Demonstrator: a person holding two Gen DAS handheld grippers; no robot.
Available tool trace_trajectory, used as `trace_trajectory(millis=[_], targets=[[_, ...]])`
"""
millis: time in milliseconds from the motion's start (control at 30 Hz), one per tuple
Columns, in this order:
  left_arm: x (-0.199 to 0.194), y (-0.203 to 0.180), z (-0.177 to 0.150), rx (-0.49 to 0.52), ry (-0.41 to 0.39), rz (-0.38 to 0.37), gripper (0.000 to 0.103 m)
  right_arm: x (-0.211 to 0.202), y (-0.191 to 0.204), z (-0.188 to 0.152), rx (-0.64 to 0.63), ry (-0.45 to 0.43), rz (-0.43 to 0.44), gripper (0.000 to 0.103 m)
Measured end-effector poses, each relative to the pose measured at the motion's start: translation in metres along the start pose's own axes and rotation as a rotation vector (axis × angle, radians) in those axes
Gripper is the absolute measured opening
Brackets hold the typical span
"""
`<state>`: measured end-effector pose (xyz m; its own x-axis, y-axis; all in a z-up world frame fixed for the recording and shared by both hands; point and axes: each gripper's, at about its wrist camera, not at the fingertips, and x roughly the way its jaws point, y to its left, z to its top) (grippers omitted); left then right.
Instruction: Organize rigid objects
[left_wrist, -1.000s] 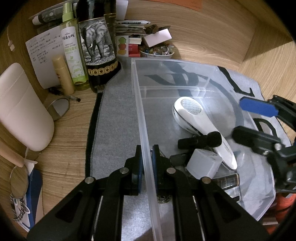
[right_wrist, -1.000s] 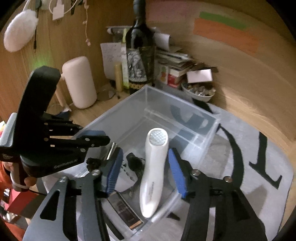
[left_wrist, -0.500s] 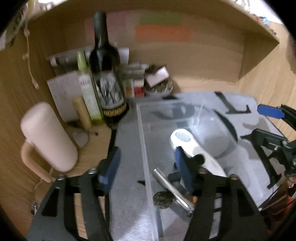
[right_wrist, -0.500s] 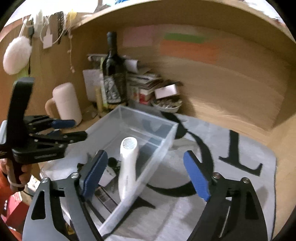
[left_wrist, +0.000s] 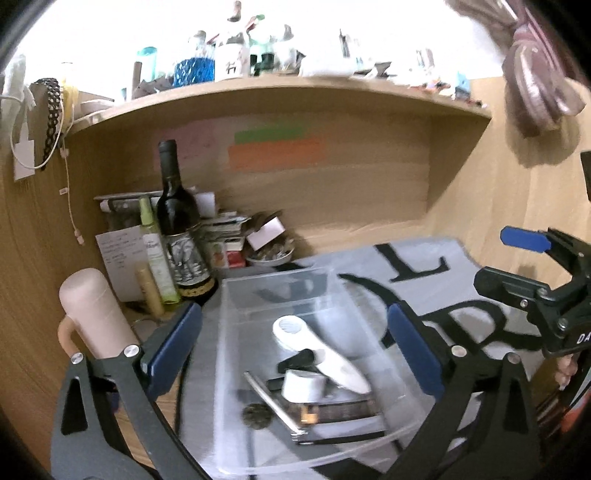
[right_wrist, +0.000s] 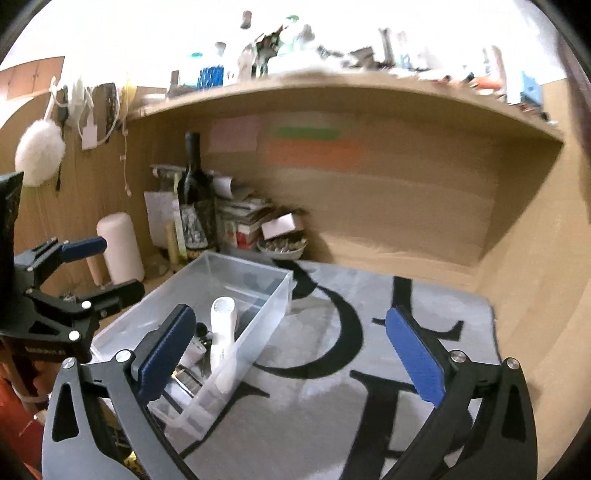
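A clear plastic box (left_wrist: 236, 332) (right_wrist: 269, 295) stands on a grey mat with black letters (right_wrist: 369, 369). Inside it lie a white handheld device (left_wrist: 317, 350) (right_wrist: 221, 332), a small white cube (left_wrist: 304, 384), a black clip, a metal stick (left_wrist: 273, 402) and a dark flat case. My left gripper (left_wrist: 291, 347) is wide open and empty, raised above the box. My right gripper (right_wrist: 291, 350) is wide open and empty, held above the mat right of the box. Each gripper shows at the edge of the other's view.
At the back left stand a dark wine bottle (left_wrist: 181, 236), a green spray bottle (left_wrist: 157, 258), a pale pink mug-like cylinder (left_wrist: 92, 314), stacked papers and a small bowl (left_wrist: 269, 254). A wooden shelf (left_wrist: 295, 88) with clutter runs overhead. Wooden walls enclose the desk.
My left gripper let go of the box wall, opened wide and pulled up and back. My right gripper opened wider and also drew back and up, away from the box.
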<state>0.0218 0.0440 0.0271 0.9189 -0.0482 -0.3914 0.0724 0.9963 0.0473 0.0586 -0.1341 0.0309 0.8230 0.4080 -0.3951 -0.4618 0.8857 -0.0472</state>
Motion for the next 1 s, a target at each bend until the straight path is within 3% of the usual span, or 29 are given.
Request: trace_trajectory(millis=[333,1000], targets=[[-0.022,-0.012,-0.013,-0.062,-0.047,-0.034,0.103,-0.039,-0.003,-0.015,0.022,-0.057,-0.043,0.103],[-0.032,-0.012,-0.018,-0.058,-0.086,-0.008,0.103,-0.037,0.000,-0.021,0.036,-0.054,-0.035,0.103]])
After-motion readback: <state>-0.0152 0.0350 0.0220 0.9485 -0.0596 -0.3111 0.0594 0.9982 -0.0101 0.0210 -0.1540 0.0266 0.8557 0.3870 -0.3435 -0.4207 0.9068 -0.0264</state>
